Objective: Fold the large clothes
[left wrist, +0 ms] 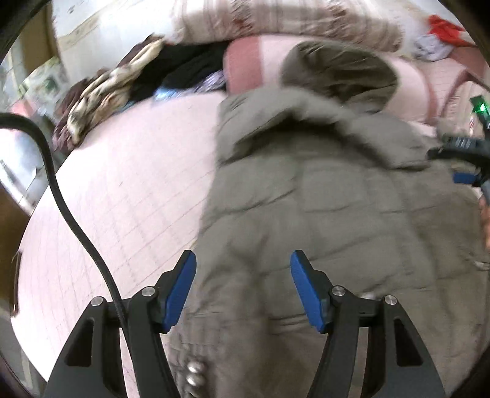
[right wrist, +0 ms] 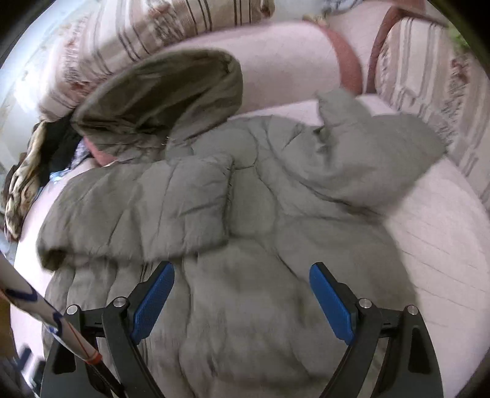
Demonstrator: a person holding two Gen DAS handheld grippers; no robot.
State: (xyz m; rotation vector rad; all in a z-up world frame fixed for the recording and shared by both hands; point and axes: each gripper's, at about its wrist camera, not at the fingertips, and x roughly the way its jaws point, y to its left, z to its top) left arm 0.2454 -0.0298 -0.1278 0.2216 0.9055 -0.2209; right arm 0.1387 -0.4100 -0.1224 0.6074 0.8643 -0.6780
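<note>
A large grey-green padded coat (left wrist: 337,208) with a darker hood (left wrist: 340,70) lies spread on a pink bed sheet (left wrist: 122,189). In the right wrist view the coat (right wrist: 251,232) has its left sleeve (right wrist: 137,211) folded across the body and its right sleeve (right wrist: 367,147) lying out towards the bed's right side; the hood (right wrist: 165,98) rests against a pillow. My left gripper (left wrist: 243,260) is open and empty just above the coat's lower left part. My right gripper (right wrist: 242,269) is open and empty above the coat's lower body; it also shows at the right edge of the left wrist view (left wrist: 465,171).
Striped pillows (right wrist: 153,27) and a pink bolster (right wrist: 291,55) lie at the bed's head. A heap of other clothes (left wrist: 122,91) sits at the far left of the bed. Red and grey clothes (left wrist: 441,33) lie far right. A black cable (left wrist: 61,199) crosses the left.
</note>
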